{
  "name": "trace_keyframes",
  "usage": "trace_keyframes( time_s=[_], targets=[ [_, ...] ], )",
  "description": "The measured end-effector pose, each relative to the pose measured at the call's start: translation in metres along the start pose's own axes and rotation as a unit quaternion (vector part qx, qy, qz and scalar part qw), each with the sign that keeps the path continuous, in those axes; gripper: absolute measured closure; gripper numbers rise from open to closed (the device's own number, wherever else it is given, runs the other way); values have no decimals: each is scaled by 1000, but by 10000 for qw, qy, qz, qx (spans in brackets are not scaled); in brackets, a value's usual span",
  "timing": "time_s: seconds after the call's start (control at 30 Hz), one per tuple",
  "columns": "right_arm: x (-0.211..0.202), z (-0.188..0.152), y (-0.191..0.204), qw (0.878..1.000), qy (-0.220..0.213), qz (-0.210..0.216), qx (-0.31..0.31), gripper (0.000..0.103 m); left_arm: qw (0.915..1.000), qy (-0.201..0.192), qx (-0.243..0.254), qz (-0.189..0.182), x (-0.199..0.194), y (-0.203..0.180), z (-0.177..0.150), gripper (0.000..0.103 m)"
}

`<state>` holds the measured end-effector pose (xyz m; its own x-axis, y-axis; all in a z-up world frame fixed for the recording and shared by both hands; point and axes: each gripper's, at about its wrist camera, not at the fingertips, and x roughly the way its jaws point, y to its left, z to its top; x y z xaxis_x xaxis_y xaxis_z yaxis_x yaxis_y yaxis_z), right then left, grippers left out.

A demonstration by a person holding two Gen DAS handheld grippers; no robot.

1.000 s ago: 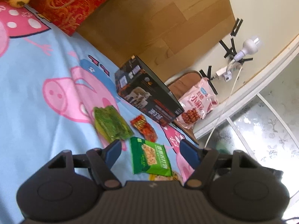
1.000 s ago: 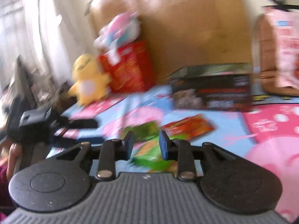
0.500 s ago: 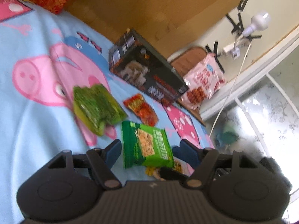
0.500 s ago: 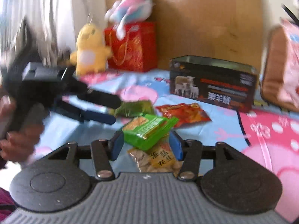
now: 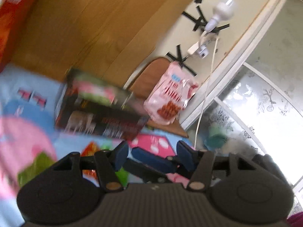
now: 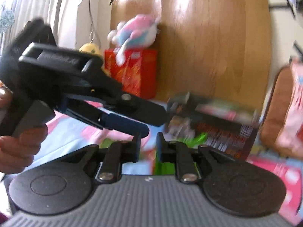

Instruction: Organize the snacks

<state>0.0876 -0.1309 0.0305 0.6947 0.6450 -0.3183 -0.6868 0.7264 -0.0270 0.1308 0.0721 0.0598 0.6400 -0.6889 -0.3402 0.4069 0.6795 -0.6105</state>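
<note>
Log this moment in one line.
left gripper: just closing, no snack between | right gripper: just closing, narrow gap, grip on green snack packet unclear | black printed box: standing behind

A blue bed sheet [image 5: 13,79] printed with pink cartoon pigs covers the bed. Behind it stands a wooden headboard [image 5: 85,24]. A red gift bag [image 6: 132,71] leans against that board, with a pink and blue plush toy [image 6: 136,32] on top and a yellow plush toy [image 6: 90,48] beside it. A white bulb [image 5: 223,11] and cable hang on the cream wall, held by black tape strips [image 5: 198,19]. A frosted patterned window [image 5: 265,102] lies to the right.
</note>
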Motion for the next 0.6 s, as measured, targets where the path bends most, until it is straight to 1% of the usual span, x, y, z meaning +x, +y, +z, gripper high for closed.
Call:
trace_keyframes(
  time_s=[0.07,0.17,0.23,0.27,0.3,0.33,0.37,0.4,0.47,0.53,0.57,0.6],
  targets=[
    [8,8,-8,9999,-3,-153,-63,81,10000,-79,-24,-32,1,2,10,46],
    [3,4,-24,10000,-31,-83,-6,81,9996,-196,-91,195,-4,17,15,45],
    [-1,-4,-38,9997,105,-170,132,74,9987,-139,-380,325,-4,34,13,44],
    [-1,-9,-45,9993,221,-157,248,64,9978,-91,-561,328,-3,43,11,44],
    [0,-14,-50,9989,325,-79,334,58,9966,-21,-761,308,-1,53,8,44],
    [2,-18,-53,9983,422,-17,393,46,9956,48,-888,308,1,58,5,44],
    [4,-22,-54,9977,520,7,432,37,9950,113,-939,327,3,61,2,44],
    [8,-26,-54,9968,642,17,474,31,9950,174,-917,349,5,61,0,44],
    [19,-31,-57,9939,906,20,630,30,9957,288,-821,324,14,57,-3,41],
    [28,-37,-60,9887,1233,-49,856,30,9962,432,-719,249,26,51,-4,41],
    [32,-40,-60,9865,1349,-78,921,30,9963,542,-604,271,35,48,-5,41],
    [32,-42,-60,9860,1378,-57,939,31,9961,636,-516,337,42,47,-8,43]
  ],
)
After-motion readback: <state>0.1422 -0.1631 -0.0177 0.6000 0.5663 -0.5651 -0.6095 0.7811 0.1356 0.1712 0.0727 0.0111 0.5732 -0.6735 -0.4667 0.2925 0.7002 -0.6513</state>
